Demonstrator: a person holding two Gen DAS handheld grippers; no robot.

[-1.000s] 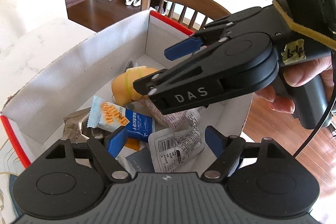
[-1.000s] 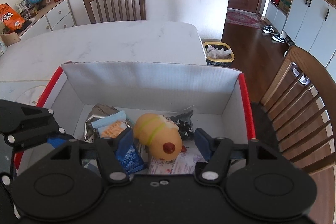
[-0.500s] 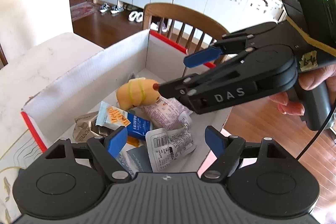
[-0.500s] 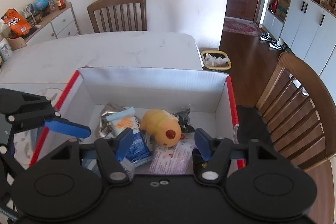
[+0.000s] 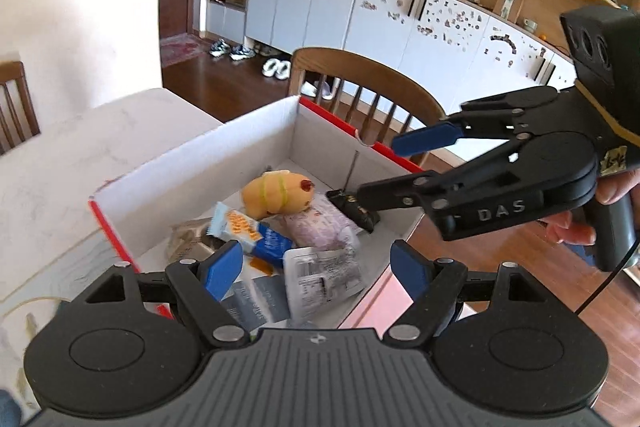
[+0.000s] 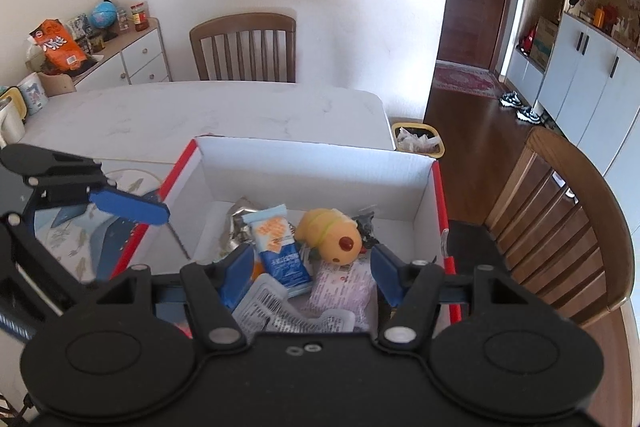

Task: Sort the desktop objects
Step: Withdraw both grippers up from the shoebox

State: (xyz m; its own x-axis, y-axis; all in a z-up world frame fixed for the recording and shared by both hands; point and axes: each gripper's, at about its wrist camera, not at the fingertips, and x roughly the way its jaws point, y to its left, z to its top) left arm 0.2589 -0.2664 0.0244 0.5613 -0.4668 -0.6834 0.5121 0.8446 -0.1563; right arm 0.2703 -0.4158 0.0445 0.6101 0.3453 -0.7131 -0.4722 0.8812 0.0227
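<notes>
— While I hold both tongs over the box [image 6: 316, 163], tell me where the things lie.

— I have the left tongs [image 5: 318, 267] and the right tongs [image 6: 307, 267] standing open with nothing between the blue pads. Everything lies below them, inside the box, touching neither pair. From the left camera, the right tongs [image 5: 380, 167] hang over the box's far corner, held by a hand [image 5: 576, 227].

— Materials?

— I see white corrugated card with red edges, square-cornered, on a pale marbled worktop [image 6: 200, 115]. Inside it, a soft, rounded yellow plush toy [image 6: 330, 235] with green bands and a red spot lies near the back wall. Just beside it I see a glossy blue-and-white snack packet [image 6: 278, 247] printed in orange, over a crinkled silver foil wrapper [image 6: 238, 223]. A small black wrapper [image 5: 354, 213] sits on the toy's other side. Nearer me lie a flat pink sachet [image 6: 344, 287] and a crumpled white barcode wrapper [image 5: 324, 277].
</notes>
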